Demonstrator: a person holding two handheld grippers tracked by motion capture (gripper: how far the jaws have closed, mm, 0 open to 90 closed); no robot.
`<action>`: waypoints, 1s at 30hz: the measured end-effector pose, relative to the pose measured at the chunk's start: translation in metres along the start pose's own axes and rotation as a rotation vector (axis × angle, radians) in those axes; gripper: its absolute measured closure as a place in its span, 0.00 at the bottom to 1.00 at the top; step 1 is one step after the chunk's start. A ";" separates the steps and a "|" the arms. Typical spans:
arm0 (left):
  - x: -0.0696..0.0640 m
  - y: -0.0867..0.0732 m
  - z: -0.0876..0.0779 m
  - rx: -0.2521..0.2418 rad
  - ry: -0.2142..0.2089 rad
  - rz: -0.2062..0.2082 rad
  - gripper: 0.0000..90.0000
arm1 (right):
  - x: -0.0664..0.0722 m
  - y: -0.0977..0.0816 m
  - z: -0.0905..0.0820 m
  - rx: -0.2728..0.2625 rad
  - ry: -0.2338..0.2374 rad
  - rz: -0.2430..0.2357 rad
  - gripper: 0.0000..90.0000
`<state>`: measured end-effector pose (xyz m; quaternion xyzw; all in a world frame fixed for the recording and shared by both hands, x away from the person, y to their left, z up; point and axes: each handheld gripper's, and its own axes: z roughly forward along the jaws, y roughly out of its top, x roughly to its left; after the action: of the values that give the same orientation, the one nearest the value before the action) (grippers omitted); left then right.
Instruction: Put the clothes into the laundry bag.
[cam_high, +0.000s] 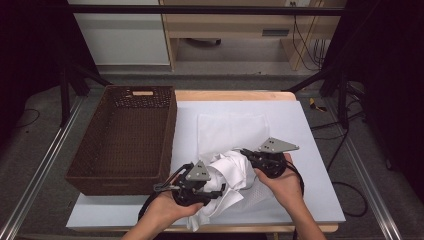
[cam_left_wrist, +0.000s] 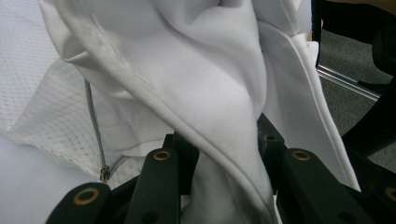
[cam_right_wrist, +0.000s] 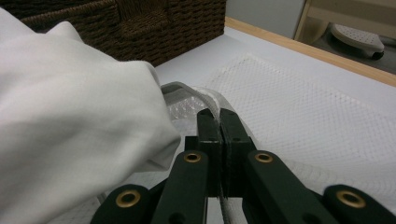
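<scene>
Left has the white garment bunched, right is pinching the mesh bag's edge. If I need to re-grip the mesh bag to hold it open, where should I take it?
Take the mesh bag by its thick zipped rim beside the right gripper, coming in level from the open table side. The rim stands up as a firm band there; the garment covers the side toward the left gripper.
</scene>
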<state>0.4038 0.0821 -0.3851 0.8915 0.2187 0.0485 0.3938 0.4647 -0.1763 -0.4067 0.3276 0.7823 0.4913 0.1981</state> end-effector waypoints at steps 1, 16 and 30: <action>-0.001 0.001 0.000 0.000 -0.001 0.002 0.76 | 0.000 0.000 0.000 0.000 -0.001 0.001 0.99; -0.009 0.013 0.008 0.016 -0.012 0.005 0.76 | -0.006 0.002 -0.004 0.002 -0.009 0.008 0.99; 0.002 0.004 0.025 0.062 0.008 -0.030 0.76 | 0.000 0.012 -0.008 0.000 -0.006 -0.025 0.99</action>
<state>0.4136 0.0631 -0.3992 0.8997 0.2351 0.0392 0.3657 0.4629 -0.1777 -0.3926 0.3194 0.7856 0.4880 0.2067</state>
